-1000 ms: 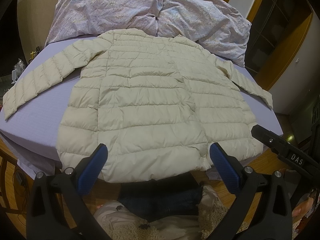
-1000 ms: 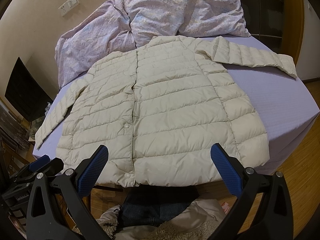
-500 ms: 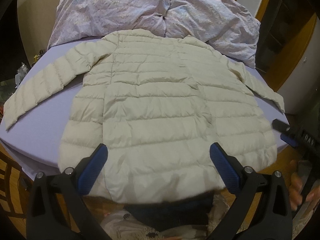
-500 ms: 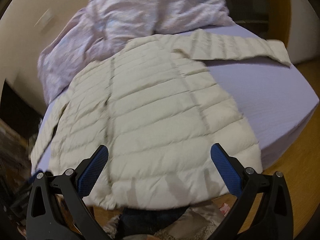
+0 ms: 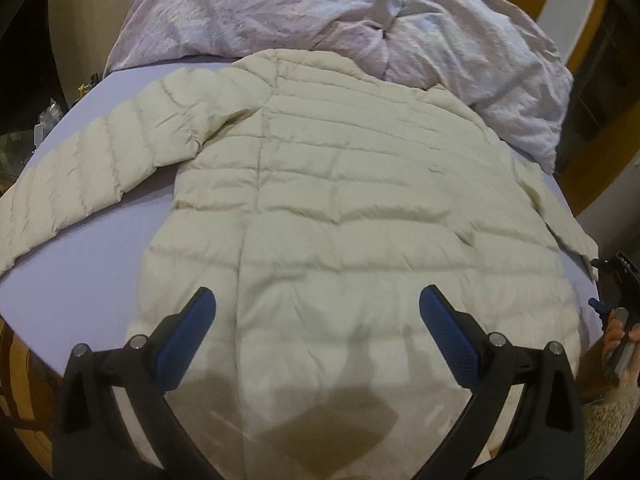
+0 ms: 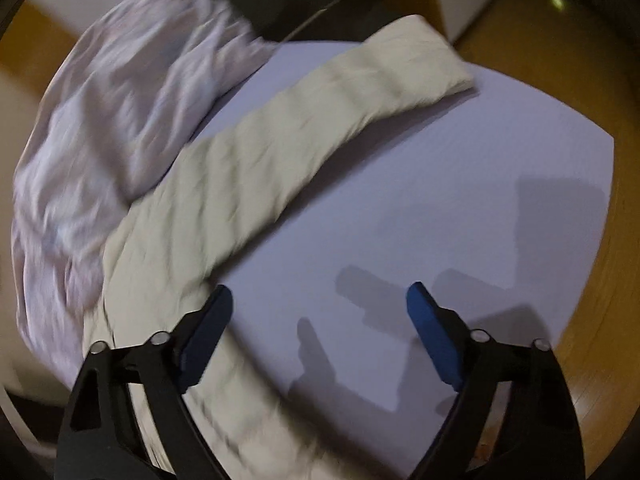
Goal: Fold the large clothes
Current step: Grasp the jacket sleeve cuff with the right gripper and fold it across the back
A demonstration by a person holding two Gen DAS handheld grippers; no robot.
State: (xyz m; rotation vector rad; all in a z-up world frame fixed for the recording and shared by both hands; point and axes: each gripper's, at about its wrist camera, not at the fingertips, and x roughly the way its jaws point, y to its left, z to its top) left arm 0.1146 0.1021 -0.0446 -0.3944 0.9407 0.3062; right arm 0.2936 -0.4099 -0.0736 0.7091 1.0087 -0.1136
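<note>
Two grippers' fingers wide, empty; jacket [image 5: 340, 208] flat on lilac bed [image 6: 440, 200], rumpled duvet [image 5: 300, 8] behind.

The bed [image 5: 80, 256] is covered by a smooth lavender sheet, and two things lie directly on it. A cream quilted puffer jacket [image 5: 352, 216] is spread flat across the middle, its hem at the near edge of the bed, one sleeve [image 5: 80, 176] stretched out to the left over bare sheet, the other sleeve [image 6: 320, 120] running out toward the far right corner — its cuff close to the sheet's edge. Behind the jacket's collar, a crumpled pale floral duvet [image 5: 320, 12] is heaped along the far side, touching the jacket's shoulders. To the right of the jacket the sheet lies bare.
</note>
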